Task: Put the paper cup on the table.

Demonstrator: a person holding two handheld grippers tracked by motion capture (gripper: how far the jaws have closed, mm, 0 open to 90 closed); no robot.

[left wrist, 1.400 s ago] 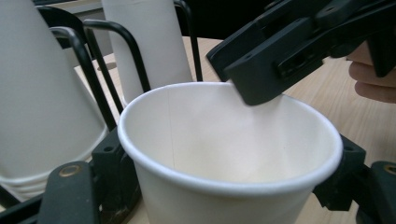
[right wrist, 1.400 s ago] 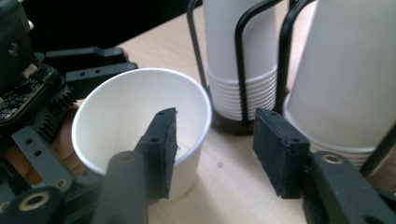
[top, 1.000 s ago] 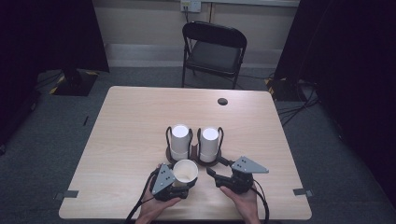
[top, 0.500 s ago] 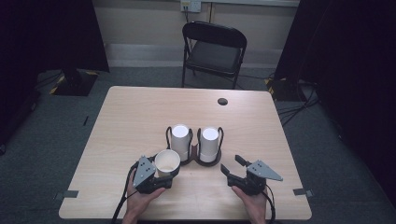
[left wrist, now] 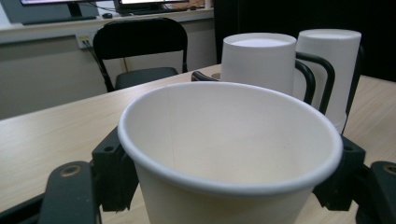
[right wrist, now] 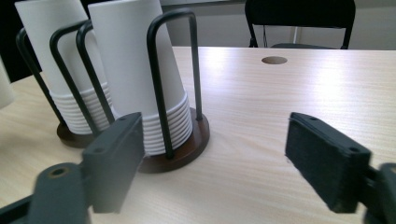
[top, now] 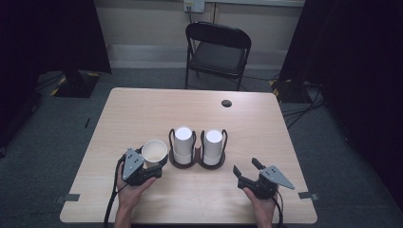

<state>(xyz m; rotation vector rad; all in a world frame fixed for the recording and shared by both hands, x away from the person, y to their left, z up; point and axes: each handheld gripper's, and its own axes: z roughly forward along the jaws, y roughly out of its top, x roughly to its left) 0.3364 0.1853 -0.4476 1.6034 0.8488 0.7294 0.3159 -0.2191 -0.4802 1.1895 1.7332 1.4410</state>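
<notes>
My left gripper (top: 153, 160) is shut on a white paper cup (top: 154, 150), which stands upright with its mouth up, just left of a black wire cup holder (top: 196, 164). The holder keeps two stacks of upside-down white cups (top: 183, 141) (top: 213, 145). In the left gripper view the held cup (left wrist: 229, 154) sits between both jaws, with the stacks (left wrist: 259, 60) behind it. My right gripper (top: 244, 166) is open with nothing in it, right of and nearer than the holder. The right gripper view has the gripper (right wrist: 215, 154) with its jaws wide apart, facing the nearer stack (right wrist: 135, 60).
The wooden table (top: 142, 114) has a round cable hole (top: 226, 103) near its far edge. A black folding chair (top: 218, 47) stands beyond that edge. Dark curtains hang on both sides of the room.
My left gripper has carried the cup leftward and a little away from me, off the front of the holder. My right gripper has drawn back to the right.
</notes>
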